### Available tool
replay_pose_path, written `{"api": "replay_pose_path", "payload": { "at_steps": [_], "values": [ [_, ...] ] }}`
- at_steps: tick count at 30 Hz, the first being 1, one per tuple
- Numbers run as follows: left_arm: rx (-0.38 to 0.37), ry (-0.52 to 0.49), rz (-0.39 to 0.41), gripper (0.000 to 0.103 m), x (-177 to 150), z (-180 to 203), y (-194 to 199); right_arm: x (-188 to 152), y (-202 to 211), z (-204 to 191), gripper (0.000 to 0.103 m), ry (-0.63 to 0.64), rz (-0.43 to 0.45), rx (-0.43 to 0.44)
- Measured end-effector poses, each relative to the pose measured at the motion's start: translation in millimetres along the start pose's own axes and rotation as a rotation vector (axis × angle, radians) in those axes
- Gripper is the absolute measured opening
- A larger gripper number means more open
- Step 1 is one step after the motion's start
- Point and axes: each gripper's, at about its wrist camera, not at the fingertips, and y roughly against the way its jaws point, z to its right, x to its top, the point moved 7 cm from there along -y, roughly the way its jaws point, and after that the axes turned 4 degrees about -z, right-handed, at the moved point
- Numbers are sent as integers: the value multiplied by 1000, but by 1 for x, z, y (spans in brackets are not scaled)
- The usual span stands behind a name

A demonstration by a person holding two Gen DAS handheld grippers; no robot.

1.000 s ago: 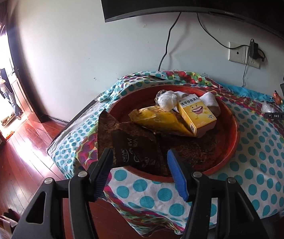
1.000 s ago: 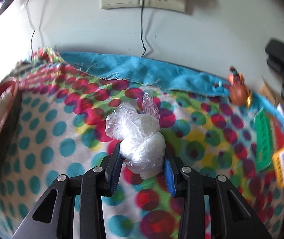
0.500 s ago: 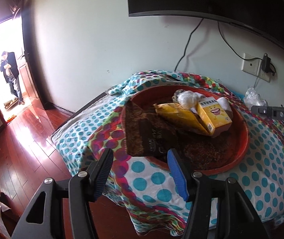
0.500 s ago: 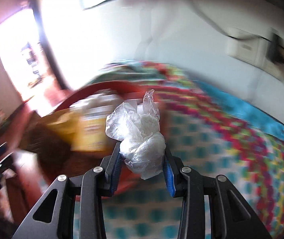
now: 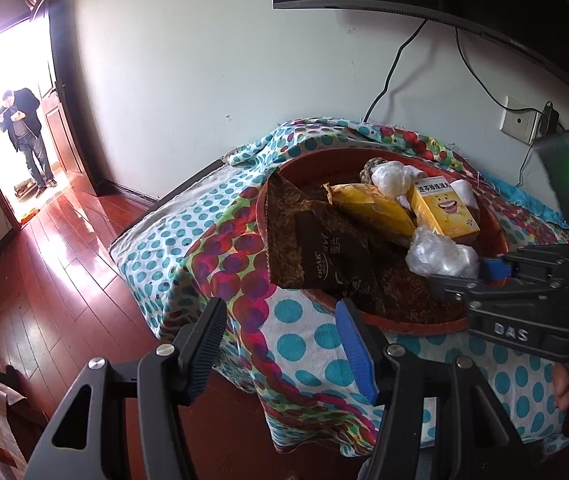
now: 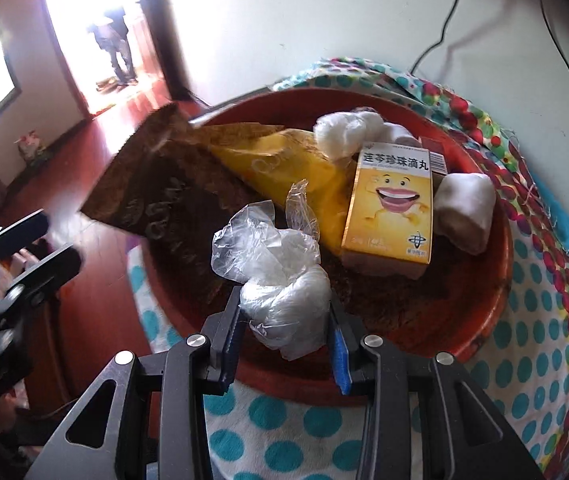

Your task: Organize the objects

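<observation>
Right gripper [image 6: 286, 344] clamped on crumpled clear plastic bag [image 6: 280, 280], held over near edge of red basin [image 6: 496, 304], beside yellow medicine box [image 6: 390, 216]. Left gripper [image 5: 280, 348] jaws apart, empty, short of basin rim.

right claw [image 6: 284, 332] clamped on load, angled down; left claw [image 5: 280, 344] parted, empty.

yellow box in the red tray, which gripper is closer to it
Right. The right gripper, shut on a plastic bag, hangs over the red tray just short of the yellow box; the open left gripper sits outside the rim.
</observation>
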Motion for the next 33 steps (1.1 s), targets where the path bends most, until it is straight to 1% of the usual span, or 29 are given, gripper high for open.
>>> {"api": "replay_pose_path", "payload": {
  "at_steps": [2, 6, 9, 14, 15, 16, 17, 18, 20, 22, 23, 24, 26, 27, 29, 31, 33],
  "values": [
    [-8, 2, -8, 58, 1, 1, 0, 7, -4, 10, 36, -18, 5, -47],
    [-26, -5, -40, 58, 3, 6, -4, 20, -7, 27, 36, -46, 17, -90],
    [-48, -5, -65, 58, 3, 11, -7, 27, -8, 39, 36, -69, 21, -99],
    [-51, -27, -82, 58, 8, 24, -9, 27, -9, 44, 39, -72, 6, -95],
    [-58, -32, -86, 58, 10, 27, -9, 26, -7, 43, 45, -69, 7, -98],
    [-62, -35, -89, 58, 10, 30, -9, 24, -6, 42, 52, -65, 8, -94],
    [-61, -39, -90, 58, 12, 32, -9, 22, -4, 42, 57, -64, 7, -97],
    [-59, -43, -91, 58, 13, 34, -10, 21, -1, 42, 66, -65, 8, -105],
    [-52, -52, -95, 58, 15, 38, -10, 17, 9, 43, 73, -74, 25, -105],
    [-52, -58, -98, 58, 17, 41, -11, 11, 20, 44, 83, -83, 35, -102],
    [-52, -59, -103, 59, 17, 43, -11, 8, 25, 45, 85, -88, 41, -102],
    [-52, -58, -105, 60, 17, 44, -10, 4, 33, 48, 89, -99, 47, -118],
    [-41, -59, -112, 65, 18, 46, -11, -4, 42, 50, 91, -115, 37, -141],
    [-31, -64, -116, 67, 18, 48, -11, -8, 47, 51, 92, -121, 31, -137],
    [-16, -76, -119, 67, 20, 53, -12, -18, 58, 52, 94, -133, 29, -134],
    [-6, -88, -129, 67, 21, 59, -12, -28, 70, 50, 97, -133, 27, -152],
    [-11, -97, -135, 67, 24, 65, -11, -36, 78, 48, 98, -129, 21, -160]
  ]
}}
